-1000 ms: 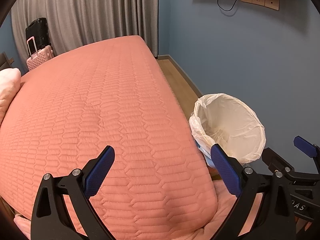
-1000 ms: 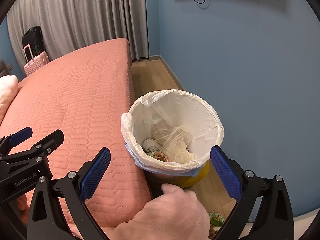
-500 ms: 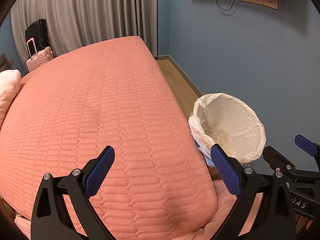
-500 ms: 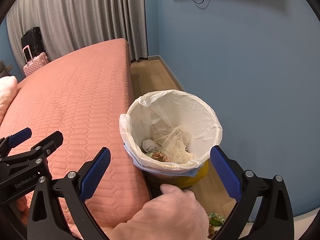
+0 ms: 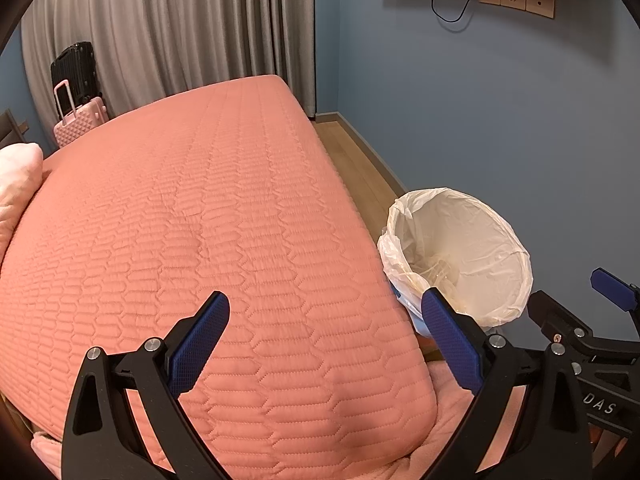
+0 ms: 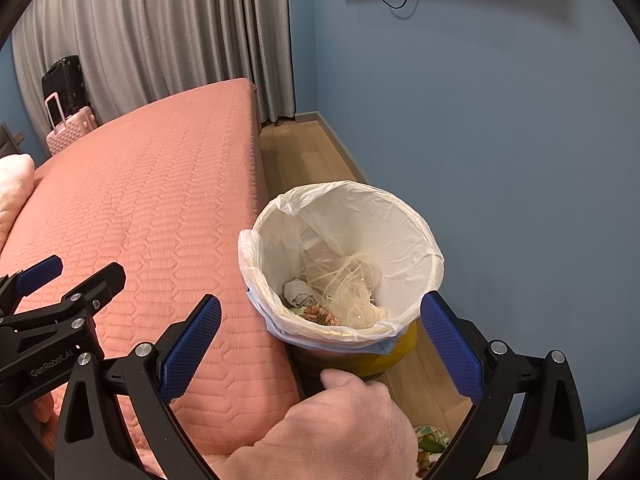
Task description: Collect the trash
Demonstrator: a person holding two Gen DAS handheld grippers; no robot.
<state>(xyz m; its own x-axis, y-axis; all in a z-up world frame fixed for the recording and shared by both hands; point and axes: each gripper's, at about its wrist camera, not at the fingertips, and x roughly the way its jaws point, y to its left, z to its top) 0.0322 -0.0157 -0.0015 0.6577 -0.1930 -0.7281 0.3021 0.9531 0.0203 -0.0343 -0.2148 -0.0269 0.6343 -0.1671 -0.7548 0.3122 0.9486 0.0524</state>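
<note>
Standing on the wooden floor just beside the salmon quilted bed (image 6: 140, 208), the yellow bin lined with a white plastic bag (image 6: 360, 216) already holds scraps. Left gripper (image 5: 324, 340) and right gripper (image 6: 320, 344) both gape wide, holding nothing, the right hanging above the rim, presumably ready for collecting.
</note>
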